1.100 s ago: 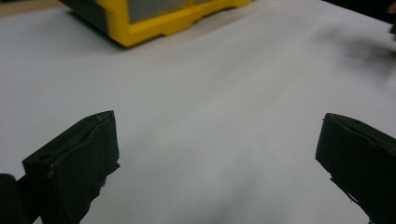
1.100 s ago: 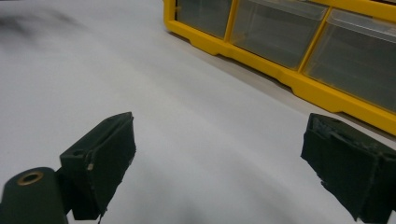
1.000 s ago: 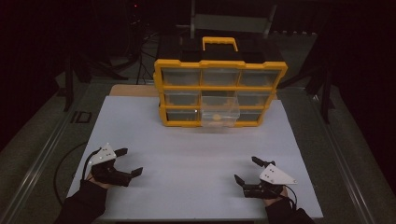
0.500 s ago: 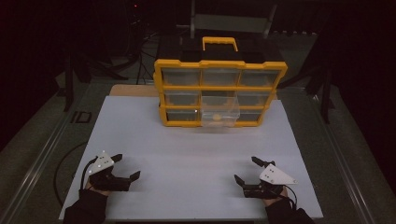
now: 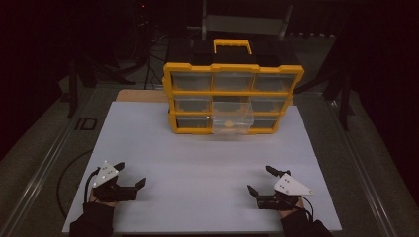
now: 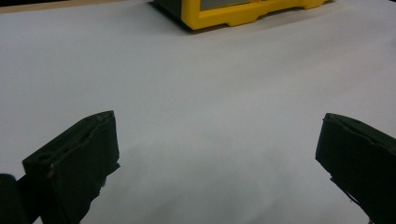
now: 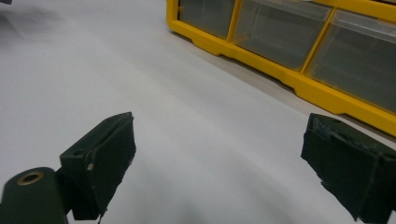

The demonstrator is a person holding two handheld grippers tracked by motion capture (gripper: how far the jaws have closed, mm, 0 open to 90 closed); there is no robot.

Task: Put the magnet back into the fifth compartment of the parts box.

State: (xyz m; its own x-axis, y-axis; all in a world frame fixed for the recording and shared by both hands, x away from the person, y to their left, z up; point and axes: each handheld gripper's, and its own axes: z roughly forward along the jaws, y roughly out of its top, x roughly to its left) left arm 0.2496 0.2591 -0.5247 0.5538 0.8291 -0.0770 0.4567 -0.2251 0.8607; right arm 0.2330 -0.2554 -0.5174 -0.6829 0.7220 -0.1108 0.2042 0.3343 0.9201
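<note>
Our left tongs and right tongs rest near us on the white counter, both spread wide and empty. The yellow drawer cabinet stands far ahead, its pulled-out clear drawer slightly nearer our right tongs.

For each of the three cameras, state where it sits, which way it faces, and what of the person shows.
High view: above the person's side, facing forward and down on the white table; both sleeves, left hand-held gripper, right hand-held gripper.
Left gripper view: low over the table; open jaws.
Right gripper view: likewise; open jaws.
Shared: the yellow drawer organizer.
</note>
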